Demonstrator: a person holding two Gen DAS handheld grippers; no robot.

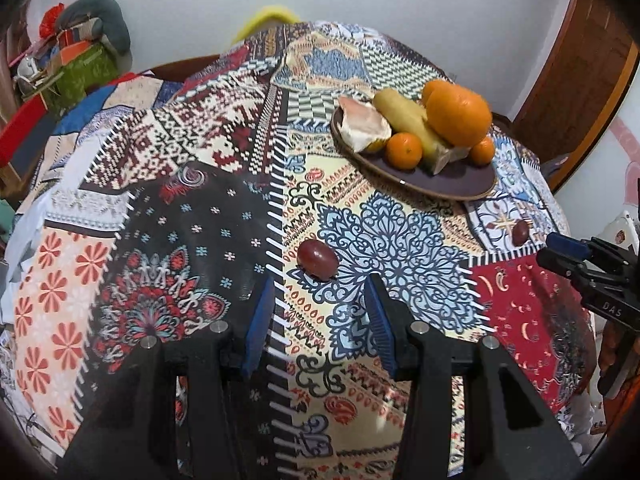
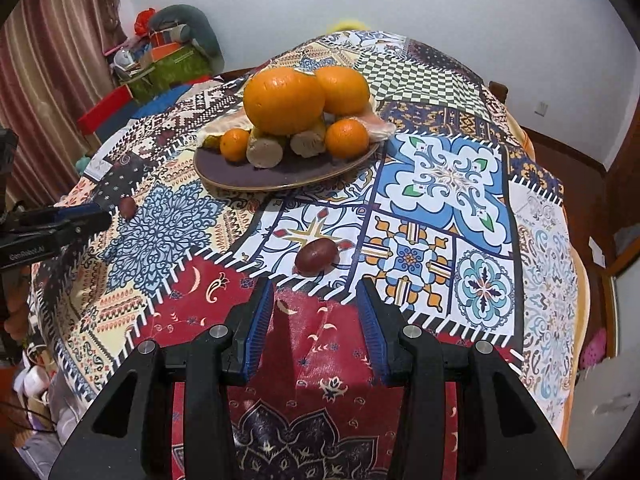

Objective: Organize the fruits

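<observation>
I've got both grippers open w/ nothing between the pads, left gripper (image 1: 320,316) has a dark red fruit (image 1: 317,265) at 12 o'clock, right gripper (image 2: 316,320) likewise w/ another red fruit (image 2: 316,256), plate (image 2: 224,168) of oranges (image 2: 284,100) further at 12.

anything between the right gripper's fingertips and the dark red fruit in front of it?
Nothing. In the right wrist view, only bare patterned tablecloth lies between the open right gripper and the dark red fruit.
</observation>
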